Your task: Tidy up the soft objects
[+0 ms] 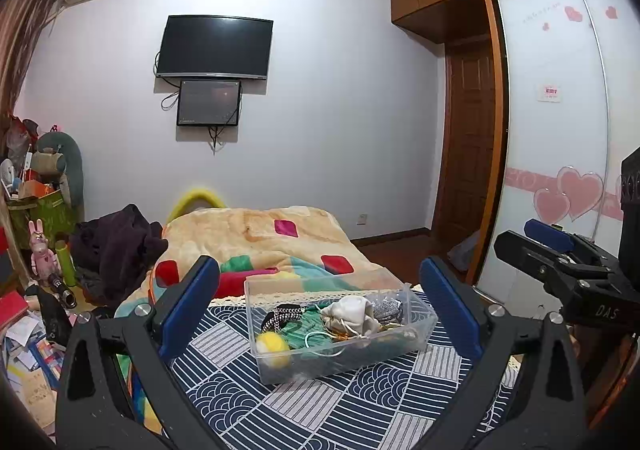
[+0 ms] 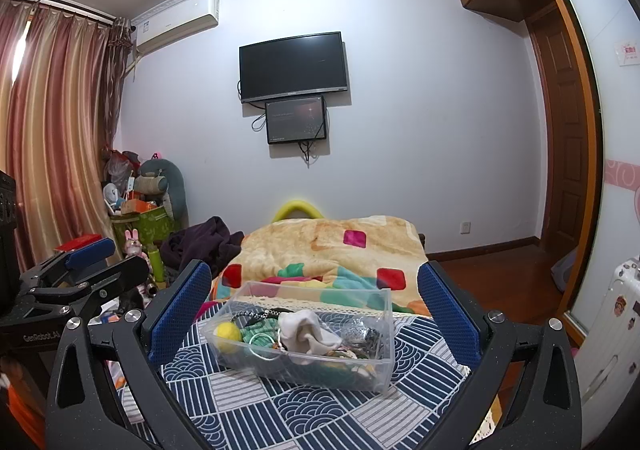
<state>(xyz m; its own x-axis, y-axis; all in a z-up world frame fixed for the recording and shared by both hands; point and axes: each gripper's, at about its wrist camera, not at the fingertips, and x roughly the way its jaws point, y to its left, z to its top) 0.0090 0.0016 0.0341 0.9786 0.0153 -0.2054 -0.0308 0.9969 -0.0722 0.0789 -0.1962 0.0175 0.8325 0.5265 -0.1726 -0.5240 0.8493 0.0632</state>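
A clear plastic bin stands on a blue-and-white patterned cloth. It holds a white drawstring pouch, a yellow felt ball, green fabric and a black-and-white band. My left gripper is open and empty, its jaws framing the bin from behind. In the right wrist view the bin shows the pouch and ball. My right gripper is open and empty, also short of the bin. Each gripper shows at the other view's edge.
A folded patchwork blanket lies beyond the bin. A dark garment heap and cluttered boxes and toys are at the left. A wardrobe and a suitcase are at the right. A TV hangs on the far wall.
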